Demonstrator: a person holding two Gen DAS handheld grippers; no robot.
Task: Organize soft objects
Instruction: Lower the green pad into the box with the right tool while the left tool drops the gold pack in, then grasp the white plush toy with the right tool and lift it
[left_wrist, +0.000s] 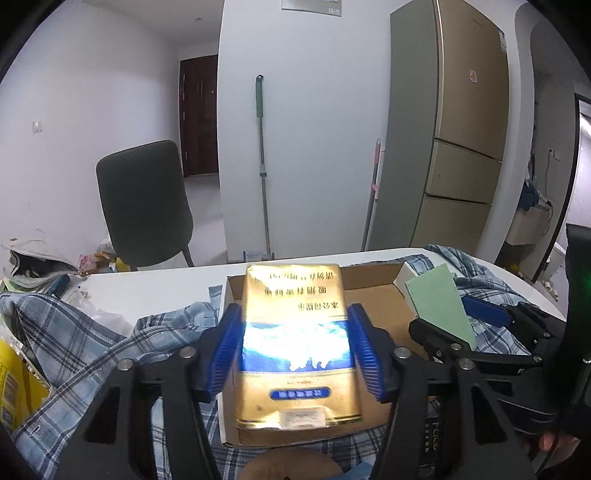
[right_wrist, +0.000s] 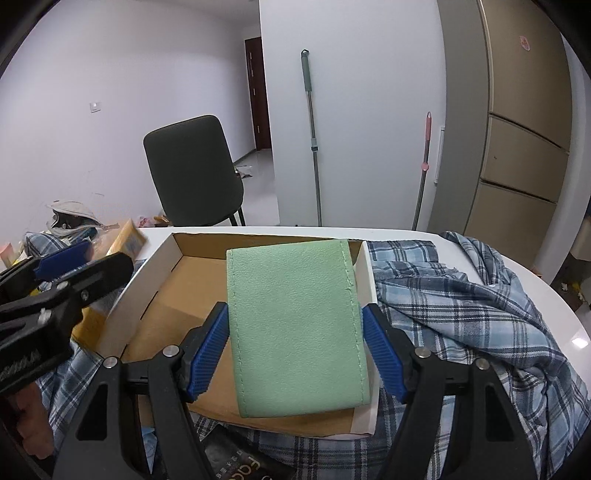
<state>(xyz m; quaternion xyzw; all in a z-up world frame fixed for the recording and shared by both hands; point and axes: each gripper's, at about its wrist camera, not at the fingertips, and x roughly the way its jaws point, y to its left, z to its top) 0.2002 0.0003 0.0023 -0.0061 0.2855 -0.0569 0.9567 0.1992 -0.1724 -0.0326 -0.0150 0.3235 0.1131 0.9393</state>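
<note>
Standing at the white table (left_wrist: 147, 291), the observer reads the scene from left to right as follows.

1. A dark chair (left_wrist: 144, 203) stands behind the table at 10 o'clock. A plaid cloth (left_wrist: 74, 332) lies crumpled on the table's left part.
2. The left gripper (left_wrist: 295, 312) points forward and down over a shallow cardboard box (left_wrist: 373, 291). Its jaws are spread. A gold pack (left_wrist: 295, 288) with a blue band lies flat in the box between the blue pads (left_wrist: 229, 350). The pads stand just beside the pack's long edges, and no squeeze on the pack is visible. The pack fills the box's left part, from 6 o'clock to 12 o'clock.
3. A green-handled mop (left_wrist: 260, 147) leans on the wall at 12 o'clock.
4. The right gripper (right_wrist: 295, 308) sits at 3 o'clock from the left one. Its jaws pinch a green pouch (right_wrist: 295, 325) by the two long stitched edges. The pouch is tilted, with its far end raised above the right part of the box.
5. More plaid cloth spreads over the table at 3 o'clock from the box and touches the box's right wall.
6. A gold refrigerator (right_wrist: 524, 129) stands at 2 o'clock.
</note>
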